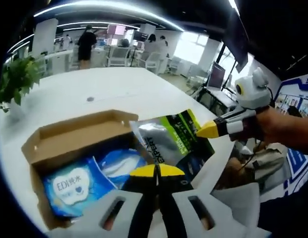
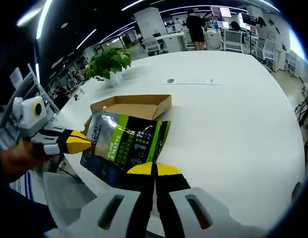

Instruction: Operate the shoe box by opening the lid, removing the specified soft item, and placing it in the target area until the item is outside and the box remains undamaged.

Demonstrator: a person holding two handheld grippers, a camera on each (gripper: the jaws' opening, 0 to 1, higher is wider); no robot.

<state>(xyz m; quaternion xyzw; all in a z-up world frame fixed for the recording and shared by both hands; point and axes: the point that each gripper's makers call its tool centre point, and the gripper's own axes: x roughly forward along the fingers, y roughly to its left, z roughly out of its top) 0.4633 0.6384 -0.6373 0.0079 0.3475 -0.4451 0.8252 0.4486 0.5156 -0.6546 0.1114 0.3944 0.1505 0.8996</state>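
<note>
Left gripper view: shoe box (image 1: 69, 136) lid open; green pouch (image 1: 171, 141) pinched by both closed claws, left claw (image 1: 156, 171), right claw (image 1: 211, 130), over box edge. Remaining: set on worktop (image 1: 109, 87).

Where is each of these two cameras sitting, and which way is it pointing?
Left gripper view: rides on the left tongs, looking over the open shoe box and its blue packs; the right tongs and a hand enter from the right.
Right gripper view: rides on the right tongs, which pinch the grey-green pouch; the left tongs enter from the left.
Shared: pouch, box, white table, potted plant.
</note>
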